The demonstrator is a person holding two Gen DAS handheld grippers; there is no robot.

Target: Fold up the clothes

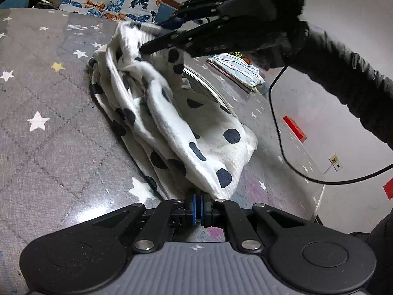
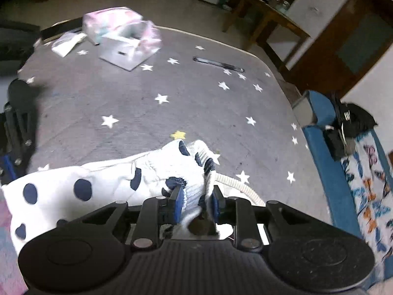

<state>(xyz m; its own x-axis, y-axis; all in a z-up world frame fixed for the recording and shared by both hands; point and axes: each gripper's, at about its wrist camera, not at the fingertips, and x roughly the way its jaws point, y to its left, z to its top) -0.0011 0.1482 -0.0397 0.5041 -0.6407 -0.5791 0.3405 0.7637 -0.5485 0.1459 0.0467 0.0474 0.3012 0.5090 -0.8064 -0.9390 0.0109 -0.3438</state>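
Garment (image 1: 186, 123) pinched by both grippers; striped cloth (image 1: 235, 70) only in left view

White cotton garment (image 1: 196, 132) w/ navy polka dots. Grey quilted table cover (image 1: 49, 113), white stars plus one yellow. White pillow fabric (image 1: 108, 2) w/ blue & orange butterflies. Grippers: black, blue pads (image 2: 178, 204).
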